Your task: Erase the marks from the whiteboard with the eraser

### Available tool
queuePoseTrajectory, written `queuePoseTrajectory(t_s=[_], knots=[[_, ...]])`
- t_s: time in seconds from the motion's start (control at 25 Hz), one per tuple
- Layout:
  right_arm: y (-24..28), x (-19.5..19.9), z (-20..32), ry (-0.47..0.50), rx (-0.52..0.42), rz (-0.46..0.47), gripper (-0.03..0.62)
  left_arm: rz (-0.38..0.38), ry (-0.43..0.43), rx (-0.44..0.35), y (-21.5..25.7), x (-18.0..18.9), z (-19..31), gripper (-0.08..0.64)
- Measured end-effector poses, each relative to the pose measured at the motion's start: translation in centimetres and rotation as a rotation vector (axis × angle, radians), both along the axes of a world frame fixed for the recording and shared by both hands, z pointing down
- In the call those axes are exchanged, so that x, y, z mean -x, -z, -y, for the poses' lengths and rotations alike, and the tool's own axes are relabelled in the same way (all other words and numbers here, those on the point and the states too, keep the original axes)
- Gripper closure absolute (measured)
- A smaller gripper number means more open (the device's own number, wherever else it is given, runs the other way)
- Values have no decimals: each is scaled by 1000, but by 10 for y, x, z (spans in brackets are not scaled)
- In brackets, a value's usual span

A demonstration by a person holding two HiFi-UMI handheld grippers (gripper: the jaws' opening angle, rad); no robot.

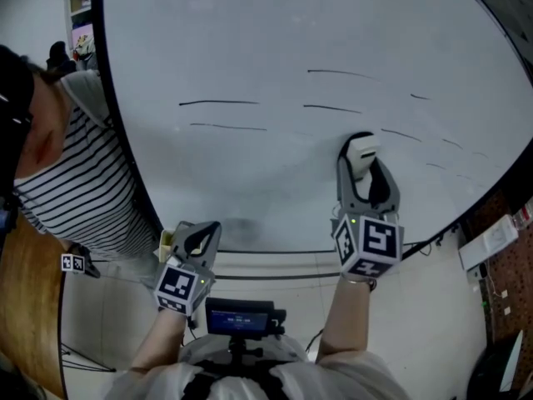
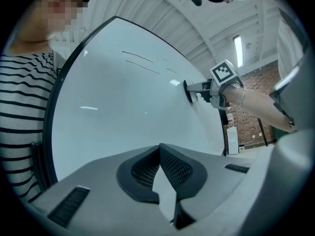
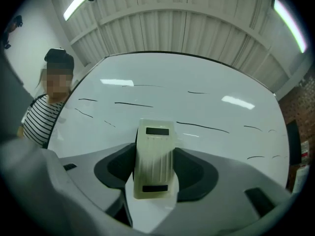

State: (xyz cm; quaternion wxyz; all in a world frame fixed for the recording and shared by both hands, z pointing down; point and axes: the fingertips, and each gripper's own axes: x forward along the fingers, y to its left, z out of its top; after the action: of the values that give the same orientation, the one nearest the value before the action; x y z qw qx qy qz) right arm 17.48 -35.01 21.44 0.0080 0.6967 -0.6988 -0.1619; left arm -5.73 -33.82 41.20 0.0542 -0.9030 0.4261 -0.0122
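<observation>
Looks like lab or workshop hall: big wall whiteboard [image 1: 275, 48], ribbed white ceiling [image 3: 187, 23], strip light [image 3: 78, 3], bare brick wall [image 2: 246, 129], tiled floor [image 1: 275, 265].

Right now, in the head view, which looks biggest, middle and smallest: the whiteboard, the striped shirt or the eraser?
1. whiteboard
2. striped shirt, partly out of frame
3. eraser

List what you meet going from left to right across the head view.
A person in a striped shirt → left hand-held gripper → right hand-held gripper, holding the eraser.
</observation>
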Motion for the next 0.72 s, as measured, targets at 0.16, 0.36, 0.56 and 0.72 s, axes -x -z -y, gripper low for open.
queuePoseTrajectory(t_s=[0.16, 0.36, 0.56, 0.72], knots=[[-1, -7, -2, -15, 16, 11, 345, 14, 1, -7, 0, -1, -2, 554], [1, 36, -10, 78, 17, -30, 347, 17, 14, -11, 0, 3, -6, 554], [11, 123, -10, 255, -11, -137, 345, 3, 50, 1, 0, 15, -7, 554], [10, 142, 0, 227, -7, -167, 347, 2, 67, 3, -5, 26, -5, 554]])
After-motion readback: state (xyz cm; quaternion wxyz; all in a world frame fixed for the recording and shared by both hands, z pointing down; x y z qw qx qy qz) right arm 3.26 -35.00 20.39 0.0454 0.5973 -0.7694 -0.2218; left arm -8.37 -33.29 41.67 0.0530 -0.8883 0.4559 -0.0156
